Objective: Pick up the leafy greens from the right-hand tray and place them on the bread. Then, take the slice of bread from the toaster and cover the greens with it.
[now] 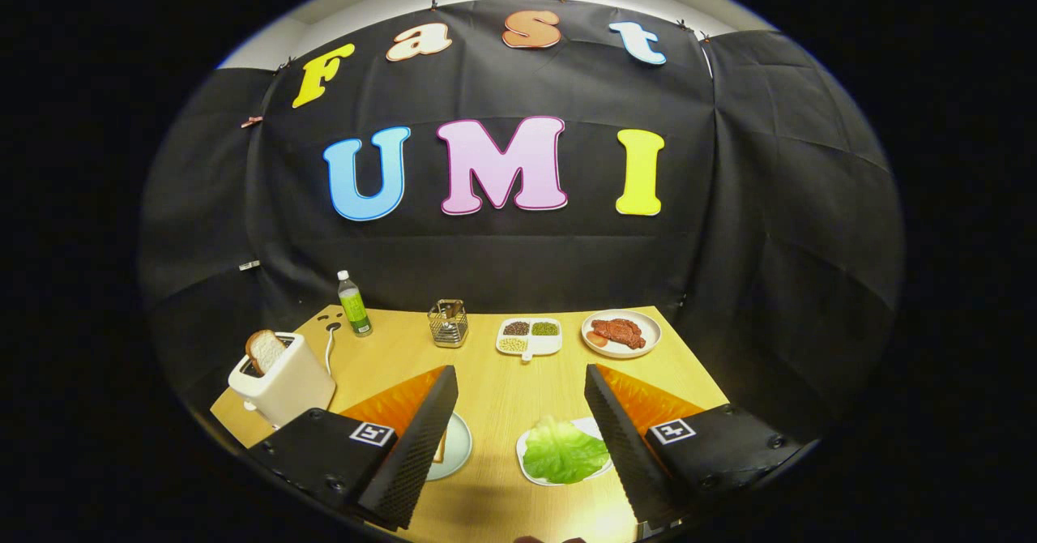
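Your tongs stand wide apart with nothing between the fingers, held above the near edge of the table — a fair starting stance, since both targets lie just under them. The leafy greens sit on the right-hand tray, just inside your right finger, which overlaps the tray's far side. Beside your left finger lies a pale plate with the bread on it, mostly hidden behind that finger; greens and bread are set near each other, so the carry across should be short. To reach the leaf you will likely need to shift right and tip down.

Further left stands the toaster, a bread slice poking up from its slot — upright, easy to pinch later. Its cord trails on the table behind it. Beyond, well apart from your path: a bottle, a wire holder, a divided dish of grains and a plate of meat.
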Demonstrator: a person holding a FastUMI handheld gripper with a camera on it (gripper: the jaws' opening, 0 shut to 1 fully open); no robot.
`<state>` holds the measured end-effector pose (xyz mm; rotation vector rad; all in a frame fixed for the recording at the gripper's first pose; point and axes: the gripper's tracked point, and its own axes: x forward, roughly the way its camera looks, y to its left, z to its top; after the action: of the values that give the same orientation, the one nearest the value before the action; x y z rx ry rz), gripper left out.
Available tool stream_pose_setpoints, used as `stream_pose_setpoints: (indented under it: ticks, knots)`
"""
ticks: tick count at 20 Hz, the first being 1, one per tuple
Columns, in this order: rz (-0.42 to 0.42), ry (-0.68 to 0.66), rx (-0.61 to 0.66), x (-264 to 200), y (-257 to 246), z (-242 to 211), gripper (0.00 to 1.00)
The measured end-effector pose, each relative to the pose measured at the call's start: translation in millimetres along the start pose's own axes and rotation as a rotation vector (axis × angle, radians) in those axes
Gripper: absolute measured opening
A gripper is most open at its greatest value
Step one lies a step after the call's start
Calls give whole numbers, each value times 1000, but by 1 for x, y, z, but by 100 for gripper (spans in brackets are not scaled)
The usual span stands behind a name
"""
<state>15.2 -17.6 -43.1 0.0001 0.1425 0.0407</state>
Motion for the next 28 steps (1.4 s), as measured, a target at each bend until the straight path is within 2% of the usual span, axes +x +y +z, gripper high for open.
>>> stream_pose_setpoints:
  ticks: [5, 13, 20, 28]
  knots:
    - [22, 73, -19, 15, -11, -35, 98]
    - [109, 238, -44, 53, -29, -107, 98]
    - [102, 405, -47, 94, -50, -189, 98]
    - [94, 487, -98, 122, -59, -241, 99]
